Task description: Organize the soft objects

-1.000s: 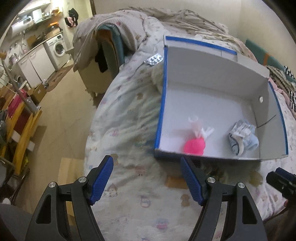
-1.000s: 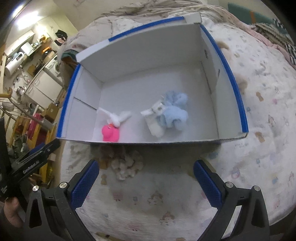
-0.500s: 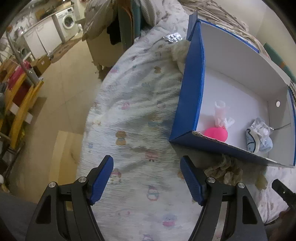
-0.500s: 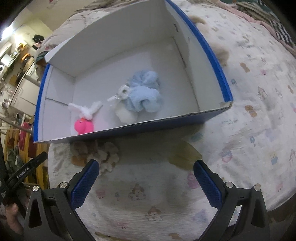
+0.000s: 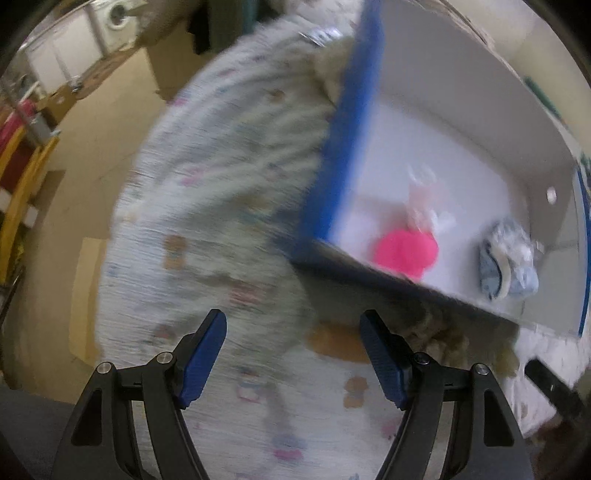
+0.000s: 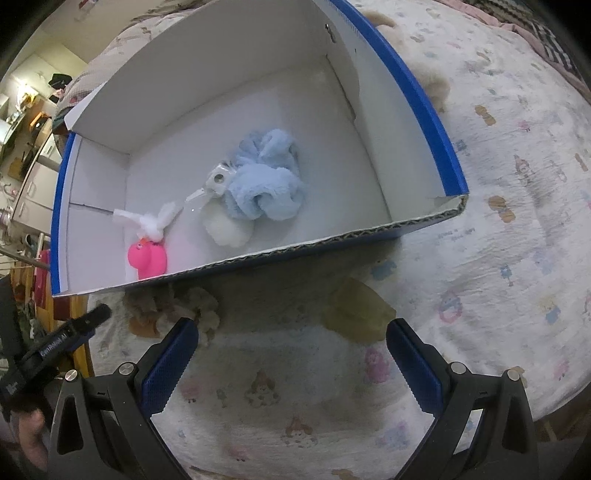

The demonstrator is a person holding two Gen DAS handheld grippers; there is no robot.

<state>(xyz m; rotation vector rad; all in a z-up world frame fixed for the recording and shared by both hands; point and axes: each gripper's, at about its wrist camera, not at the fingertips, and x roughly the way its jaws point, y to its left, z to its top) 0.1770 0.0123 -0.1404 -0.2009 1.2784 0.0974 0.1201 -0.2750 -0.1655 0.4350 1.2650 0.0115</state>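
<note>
A white box with blue edges (image 6: 417,99) lies on the bed. Inside it sit a pink and white plush toy (image 6: 147,254) and a fluffy light blue toy (image 6: 266,184) with a white part. A beige curly soft toy (image 6: 173,310) lies on the bed just before the box's front wall, and a pale yellow soft object (image 6: 358,314) lies to its right. My right gripper (image 6: 291,358) is open and empty above the bedsheet, short of both. My left gripper (image 5: 293,354) is open and empty; its view is blurred, showing the box (image 5: 347,122), the pink toy (image 5: 406,251) and the beige toy (image 5: 450,332).
The bed has a patterned white sheet (image 6: 517,221). Its left edge drops to a tan floor (image 5: 92,155). A washing machine (image 5: 118,14) and shelves stand far left. More beige fluff (image 6: 436,85) lies beyond the box's right wall. The left gripper shows in the right wrist view (image 6: 55,339).
Both grippers moved closer to the box's front. The left view swung and is now motion-blurred. The yellow soft object has come into the right view. Both grippers stayed open.
</note>
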